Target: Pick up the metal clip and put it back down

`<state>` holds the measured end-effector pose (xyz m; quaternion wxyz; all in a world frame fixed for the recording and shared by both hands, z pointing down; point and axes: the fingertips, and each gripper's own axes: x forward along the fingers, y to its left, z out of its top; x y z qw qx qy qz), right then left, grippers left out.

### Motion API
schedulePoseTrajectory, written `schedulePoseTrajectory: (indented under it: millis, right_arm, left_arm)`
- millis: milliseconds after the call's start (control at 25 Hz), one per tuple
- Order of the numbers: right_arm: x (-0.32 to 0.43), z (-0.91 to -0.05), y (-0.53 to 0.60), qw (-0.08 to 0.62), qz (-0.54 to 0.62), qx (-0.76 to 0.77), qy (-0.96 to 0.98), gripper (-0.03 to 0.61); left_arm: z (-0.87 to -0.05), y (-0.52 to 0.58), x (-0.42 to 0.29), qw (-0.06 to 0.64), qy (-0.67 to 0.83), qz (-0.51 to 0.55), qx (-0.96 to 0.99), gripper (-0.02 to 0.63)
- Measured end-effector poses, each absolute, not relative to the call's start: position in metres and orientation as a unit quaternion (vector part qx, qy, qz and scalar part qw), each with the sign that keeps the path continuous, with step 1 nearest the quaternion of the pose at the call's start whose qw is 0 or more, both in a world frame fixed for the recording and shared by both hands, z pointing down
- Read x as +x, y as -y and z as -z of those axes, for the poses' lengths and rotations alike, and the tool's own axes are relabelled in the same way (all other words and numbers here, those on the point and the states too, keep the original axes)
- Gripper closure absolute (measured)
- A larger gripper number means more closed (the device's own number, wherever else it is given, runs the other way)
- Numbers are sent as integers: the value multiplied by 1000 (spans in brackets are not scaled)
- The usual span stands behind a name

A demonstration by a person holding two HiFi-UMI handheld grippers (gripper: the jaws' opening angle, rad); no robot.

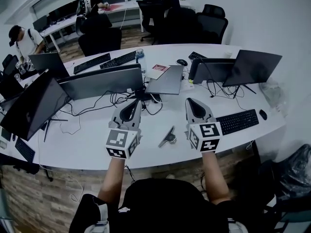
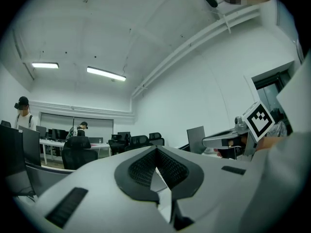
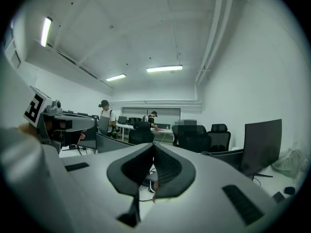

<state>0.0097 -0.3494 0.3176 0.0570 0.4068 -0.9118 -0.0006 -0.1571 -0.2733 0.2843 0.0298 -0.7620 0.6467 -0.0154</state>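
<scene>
The metal clip, a small silver and black piece, lies on the white desk near its front edge. It sits between my two grippers and neither one touches it. My left gripper hovers just to the clip's left, jaws closed together with nothing in them. On the clip's right my right gripper is likewise shut and empty. Both gripper views look level across the room and the clip is out of them. The left gripper and the right gripper each show their tips meeting.
Behind the grippers stand a closed grey laptop, several monitors and loose cables. A black keyboard and mouse lie at the right. A water bottle stands further back. Office chairs and two people are beyond the desk.
</scene>
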Motion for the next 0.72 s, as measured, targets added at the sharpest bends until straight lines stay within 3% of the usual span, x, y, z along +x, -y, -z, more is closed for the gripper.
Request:
schedulePoseTrajectory:
  millis: [720]
  right_arm:
    - [2, -310, 350, 44, 6, 409, 911, 554]
  left_arm:
    - [-272, 277, -148, 44, -629, 15, -776, 603]
